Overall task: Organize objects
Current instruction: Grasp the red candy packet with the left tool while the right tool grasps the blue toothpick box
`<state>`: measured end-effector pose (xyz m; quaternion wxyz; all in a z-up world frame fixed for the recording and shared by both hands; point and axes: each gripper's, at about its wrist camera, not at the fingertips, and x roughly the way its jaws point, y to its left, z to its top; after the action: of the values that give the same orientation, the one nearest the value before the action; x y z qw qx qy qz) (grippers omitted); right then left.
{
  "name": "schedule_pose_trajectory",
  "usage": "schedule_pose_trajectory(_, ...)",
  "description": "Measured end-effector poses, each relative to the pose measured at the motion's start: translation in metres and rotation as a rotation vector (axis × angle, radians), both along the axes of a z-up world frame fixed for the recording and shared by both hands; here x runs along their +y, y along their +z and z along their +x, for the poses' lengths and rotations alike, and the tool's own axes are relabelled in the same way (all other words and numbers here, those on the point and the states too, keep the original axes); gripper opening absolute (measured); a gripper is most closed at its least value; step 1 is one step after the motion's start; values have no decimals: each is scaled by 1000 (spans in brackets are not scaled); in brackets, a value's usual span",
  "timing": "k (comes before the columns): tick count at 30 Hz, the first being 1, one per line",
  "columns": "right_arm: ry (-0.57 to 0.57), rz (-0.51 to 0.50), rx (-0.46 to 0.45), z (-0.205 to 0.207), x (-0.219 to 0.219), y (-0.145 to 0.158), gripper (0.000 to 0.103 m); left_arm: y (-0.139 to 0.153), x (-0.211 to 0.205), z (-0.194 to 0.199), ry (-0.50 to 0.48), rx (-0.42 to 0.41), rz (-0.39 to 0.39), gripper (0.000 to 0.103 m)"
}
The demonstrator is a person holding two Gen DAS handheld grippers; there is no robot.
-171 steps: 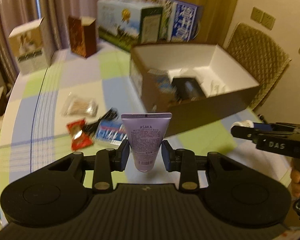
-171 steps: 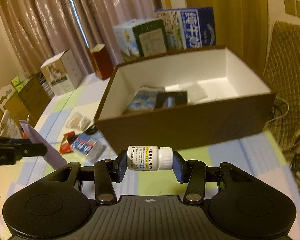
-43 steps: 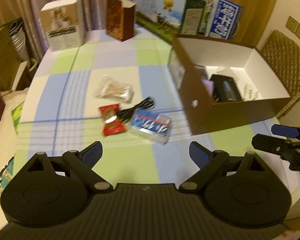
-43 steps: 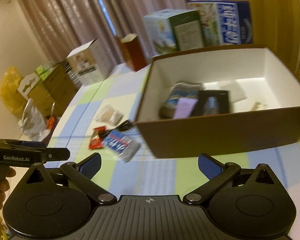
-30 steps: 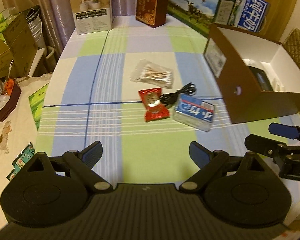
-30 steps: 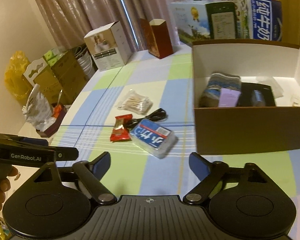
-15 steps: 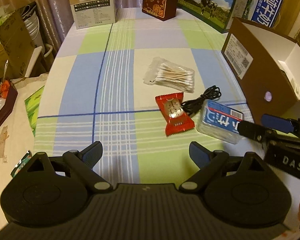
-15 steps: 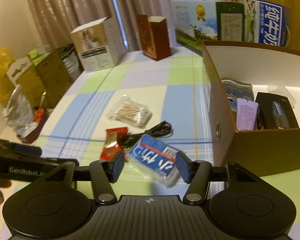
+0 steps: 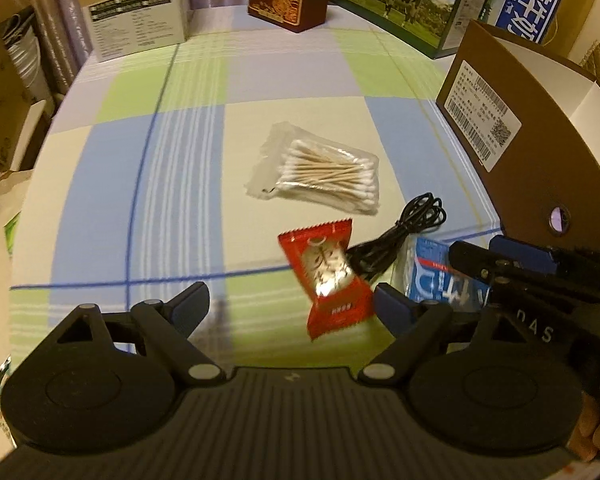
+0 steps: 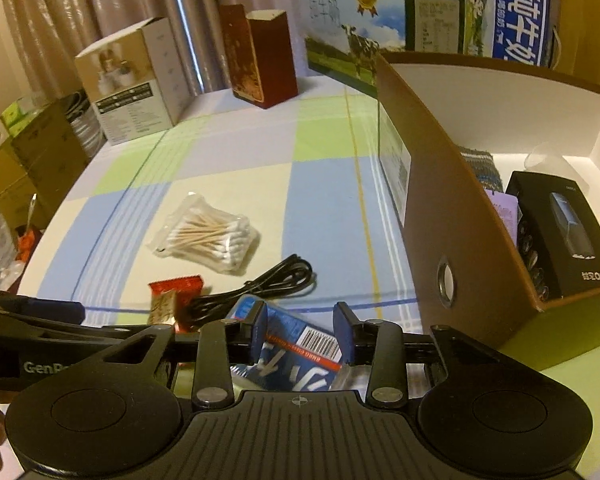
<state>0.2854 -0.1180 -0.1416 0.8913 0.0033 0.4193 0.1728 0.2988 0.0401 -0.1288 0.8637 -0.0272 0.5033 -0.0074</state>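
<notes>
Right wrist view: I see my right gripper down over the blue tissue pack, fingers part-closed and straddling it; I cannot tell whether the pads already touch.
Pack axis: it lies slanted across the gap between the fingers, barcode end toward the right finger, so I judge the grip falls across its narrow width.
Left gripper: my left gripper stands wide open and holds nothing.
Red sachet: the red sachet lies between the left fingers, nearer the right-hand one, long axis running away from me and tilted slightly left.
Nearer hand: right for the pack, left for the sachet.
Black cable: the black cable is coiled just beyond both, one end touching or crossing the sachet's far corner.
Cotton swabs: the bag of cotton swabs lies farther out, apart from the cable.
Brown box: the brown box stands to the right of the pack, open-topped, already holding several items.
Next move, my judgement: close on the pack, lift, carry right over the box wall.
</notes>
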Motion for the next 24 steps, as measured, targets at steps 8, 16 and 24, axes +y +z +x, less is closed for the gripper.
schedule_pose_trajectory(8, -4, 18, 39, 11, -2, -3, 35, -20, 1, 13, -50, 26, -6, 35)
schedule_pose_trajectory(16, 169, 15, 56, 5, 4, -2, 78, -18, 34, -1, -50, 28, 6, 30)
schedule_pose_trajectory(24, 327, -69, 101, -15, 17, -6, 79, -13, 62, -32, 11, 76, -2, 30)
